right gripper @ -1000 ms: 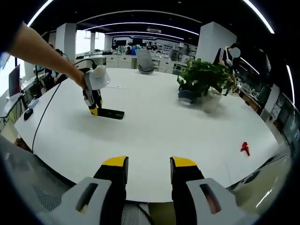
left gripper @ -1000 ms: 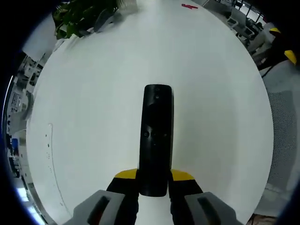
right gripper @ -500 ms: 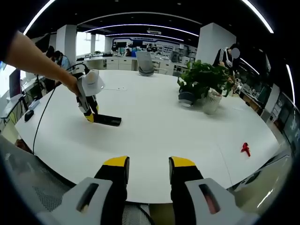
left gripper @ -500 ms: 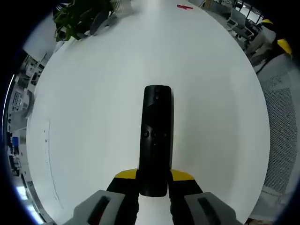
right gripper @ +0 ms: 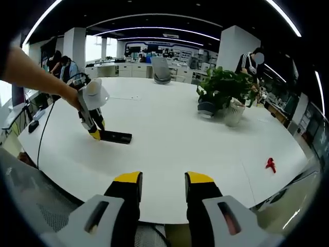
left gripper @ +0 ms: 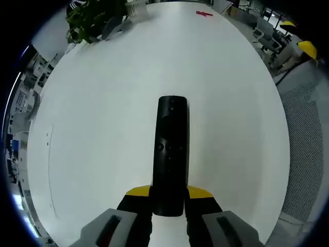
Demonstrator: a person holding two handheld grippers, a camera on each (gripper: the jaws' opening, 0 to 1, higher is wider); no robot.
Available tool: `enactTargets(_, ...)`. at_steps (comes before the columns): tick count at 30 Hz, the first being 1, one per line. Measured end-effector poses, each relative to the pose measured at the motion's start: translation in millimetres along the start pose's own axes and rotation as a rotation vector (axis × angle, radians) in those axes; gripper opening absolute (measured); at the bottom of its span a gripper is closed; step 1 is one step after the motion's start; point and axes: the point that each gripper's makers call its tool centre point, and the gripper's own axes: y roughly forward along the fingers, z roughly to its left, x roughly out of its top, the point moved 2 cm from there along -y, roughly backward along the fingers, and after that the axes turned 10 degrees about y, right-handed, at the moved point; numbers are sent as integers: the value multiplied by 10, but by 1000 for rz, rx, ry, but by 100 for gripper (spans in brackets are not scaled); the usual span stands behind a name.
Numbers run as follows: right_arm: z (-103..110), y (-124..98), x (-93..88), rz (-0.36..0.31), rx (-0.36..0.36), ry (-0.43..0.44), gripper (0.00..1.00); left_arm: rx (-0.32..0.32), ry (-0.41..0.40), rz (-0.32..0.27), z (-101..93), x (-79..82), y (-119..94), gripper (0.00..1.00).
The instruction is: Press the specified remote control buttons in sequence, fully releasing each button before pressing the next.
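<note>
The black remote control (left gripper: 171, 154) lies flat on the white table (left gripper: 103, 103), its long body running straight away from the left gripper (left gripper: 169, 198), whose yellow-tipped jaws are closed against the two sides of the remote's near end. Small round buttons show along the middle of its top face, too small to read. In the right gripper view the same remote (right gripper: 116, 137) sits on the table's left part, with the left gripper (right gripper: 94, 131) slanting down to one end of it from a person's bare forearm (right gripper: 36, 77) that reaches in from the left; a cable (right gripper: 49, 116) trails off the table edge nearby. The right gripper (right gripper: 162, 184) hangs over the near edge of the table (right gripper: 169, 149), well apart from the remote, its jaws parted with nothing between them. Farther back on the table stands a leafy plant (right gripper: 223, 85) in a white pot (right gripper: 232, 112), with a darker, rounded pot (right gripper: 206, 108) just beside it; what that one holds cannot be told. A small red object (right gripper: 270, 164) lies near the table's right edge. In the left gripper view the plant (left gripper: 95, 18) and the red object (left gripper: 203, 14) sit at the far side of the table.
</note>
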Motion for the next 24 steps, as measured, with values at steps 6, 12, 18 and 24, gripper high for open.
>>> enactTargets(6, 16, -1, -15, 8, 6, -6, 29, -2, 9, 3, -151, 1, -12, 23)
enactTargets(12, 40, -2, -33, 21, 17, -5, 23, -5, 16, -2, -332, 11, -27, 23)
enactTargets(18, 20, -21, -18, 14, 10, 14, 17, -5, 20, -26, -512, 8, -41, 23)
enactTargets(24, 71, -19, -22, 28, 34, -3, 17, 3, 36, -29, -648, 18, -53, 23)
